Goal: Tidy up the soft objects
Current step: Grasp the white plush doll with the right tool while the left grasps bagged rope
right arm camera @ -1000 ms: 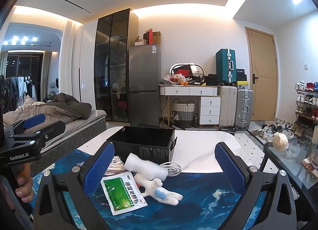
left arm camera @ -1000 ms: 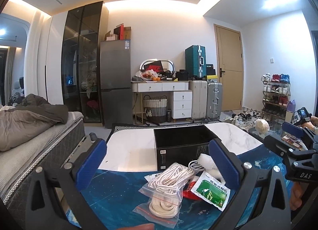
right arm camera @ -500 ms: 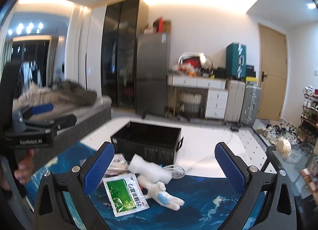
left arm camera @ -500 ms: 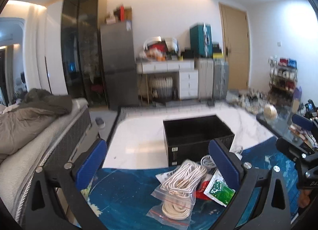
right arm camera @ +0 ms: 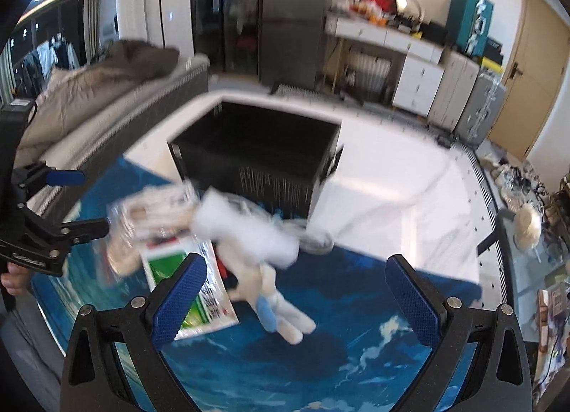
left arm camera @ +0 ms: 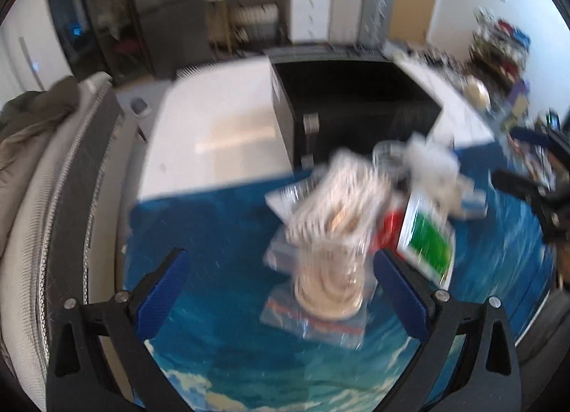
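A heap of soft things lies on the blue cloth [left arm camera: 221, 244] in front of an open black box [left arm camera: 352, 98]. Coiled white rope in clear bags [left arm camera: 331, 234] is nearest my left gripper [left arm camera: 281, 291], which hangs open above it. A green-and-white packet [left arm camera: 427, 241] lies to its right. In the right wrist view a white plush toy [right arm camera: 263, 269] with a blue patch and a white roll [right arm camera: 245, 230] sit just ahead of my open right gripper [right arm camera: 295, 294]. The packet [right arm camera: 188, 280] lies by its left finger, the black box [right arm camera: 256, 148] behind. Both views are motion-blurred.
The blue cloth covers the near part of a white table [right arm camera: 392, 191]. A bed with a grey quilt [left arm camera: 32, 134] runs along the left. Drawers, suitcases [right arm camera: 463, 98] and a fridge stand at the far wall. A glass side table [right arm camera: 527, 230] is at the right.
Both grippers have tilted downward and come closer to the heap, so the table now fills the views. The objects lie where they were. Both stay open.
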Tool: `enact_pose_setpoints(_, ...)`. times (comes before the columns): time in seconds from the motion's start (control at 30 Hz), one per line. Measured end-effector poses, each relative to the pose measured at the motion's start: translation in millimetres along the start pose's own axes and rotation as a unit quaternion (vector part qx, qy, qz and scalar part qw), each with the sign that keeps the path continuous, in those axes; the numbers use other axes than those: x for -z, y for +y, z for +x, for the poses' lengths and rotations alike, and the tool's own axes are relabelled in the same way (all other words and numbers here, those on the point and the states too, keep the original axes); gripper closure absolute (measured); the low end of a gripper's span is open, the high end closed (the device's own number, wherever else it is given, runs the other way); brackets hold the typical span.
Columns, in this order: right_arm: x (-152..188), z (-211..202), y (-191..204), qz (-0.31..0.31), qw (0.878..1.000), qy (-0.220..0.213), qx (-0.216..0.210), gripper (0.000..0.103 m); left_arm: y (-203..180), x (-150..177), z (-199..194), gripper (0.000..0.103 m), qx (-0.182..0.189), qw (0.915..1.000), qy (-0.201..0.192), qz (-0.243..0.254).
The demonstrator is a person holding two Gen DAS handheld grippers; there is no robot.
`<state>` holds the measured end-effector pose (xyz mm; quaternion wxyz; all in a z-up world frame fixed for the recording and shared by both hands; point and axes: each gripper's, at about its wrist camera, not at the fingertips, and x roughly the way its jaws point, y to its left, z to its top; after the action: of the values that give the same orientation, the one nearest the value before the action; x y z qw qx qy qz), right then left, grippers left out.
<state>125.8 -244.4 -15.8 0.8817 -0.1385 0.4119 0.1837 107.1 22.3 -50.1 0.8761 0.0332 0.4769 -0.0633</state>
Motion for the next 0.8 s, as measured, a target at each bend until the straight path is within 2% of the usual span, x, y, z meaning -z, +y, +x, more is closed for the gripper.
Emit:
enact_pose_setpoints(0.03,3.9,7.5,1.1,-0.005,1.0,0.011,-0.003,0.005,-1.9,3.9,4.5,0.011,0.0,0.9999,0.01,0.006)
enact_pose_setpoints(0.1,9.7,21.1,3.2,-0.014,0.999,0.028,-0.006,0.012,-8.8,13.0,16.1,0.015,0.007,0.9991,0.036,0.022)
enact_pose_setpoints(0.2,18.8,36.5,2.7,-0.017,0.998,0.051,-0.013,0.021,-20.8,19.8,23.0,0.015,0.031,0.9974,0.055,0.035)
enact_pose_setpoints(0.37,34.3,55.5,3.9,-0.021,0.997,0.075,-0.023,0.036,-34.1,23.1,39.3,0.017,0.025,0.9963,0.069,0.044)
enact_pose_setpoints(0.4,36.2,58.0,6.2,-0.024,0.996,0.078,-0.025,0.038,-35.4,21.7,41.6,0.026,0.023,0.9965,0.069,0.043)
enact_pose_setpoints(0.43,38.6,59.5,7.9,-0.026,0.996,0.083,-0.028,0.046,-34.9,19.0,45.3,0.033,0.023,0.9964,0.068,0.044)
enact_pose_setpoints(0.47,41.7,61.6,9.4,-0.029,0.995,0.088,-0.033,0.055,-37.9,18.2,48.4,0.036,0.031,0.996,0.069,0.047)
enact_pose_setpoints(0.53,49.0,65.9,11.8,-0.03,0.994,0.099,-0.039,0.063,-41.1,15.9,49.0,0.054,0.036,0.9956,0.067,0.054)
enact_pose_setpoints(0.6,58.9,63.6,11.8,-0.028,0.994,0.101,-0.04,0.067,-45.0,18.2,45.3,0.056,0.046,0.9943,0.07,0.066)
enact_pose_setpoints(0.67,68.6,59.2,11.2,-0.021,0.992,0.112,-0.052,0.075,-45.6,26.6,38.0,0.057,0.041,0.9943,0.073,0.067)
enact_pose_setpoints(0.8,94.4,42.9,16.8,-0.015,0.987,0.133,-0.084,0.077,-46.0,44.3,24.9,0.057,0.041,0.993,0.082,0.074)
